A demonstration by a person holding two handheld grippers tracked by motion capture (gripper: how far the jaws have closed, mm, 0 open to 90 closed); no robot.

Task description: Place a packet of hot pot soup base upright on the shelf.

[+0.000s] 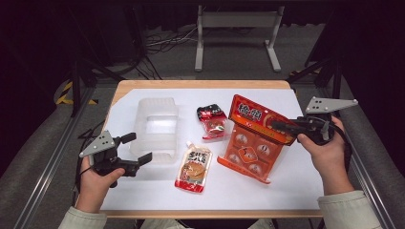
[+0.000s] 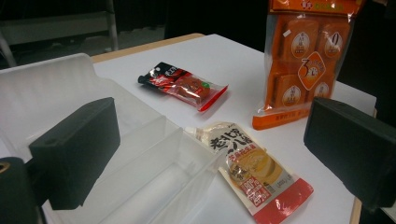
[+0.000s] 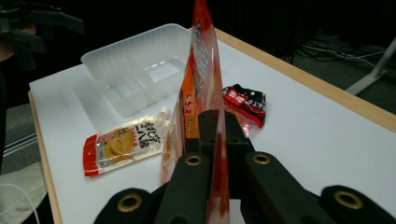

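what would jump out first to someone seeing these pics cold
The big orange snack pack stands out first: the right tongs pinch its top edge and hold it up at the right of the white table, its lower edge still down on the surface. Next comes the clear plastic tray at the left, with the left tongs open beside its near corner. Between them lie a tan sauce pouch and a small red-and-black packet.

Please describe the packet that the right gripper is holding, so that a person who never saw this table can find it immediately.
On the white table, look right of the clear plastic tray. The large orange packet stands tilted there, its top edge pinched by the right gripper. It is the biggest packet, with round-labelled portions inside, while its neighbours lie flat.
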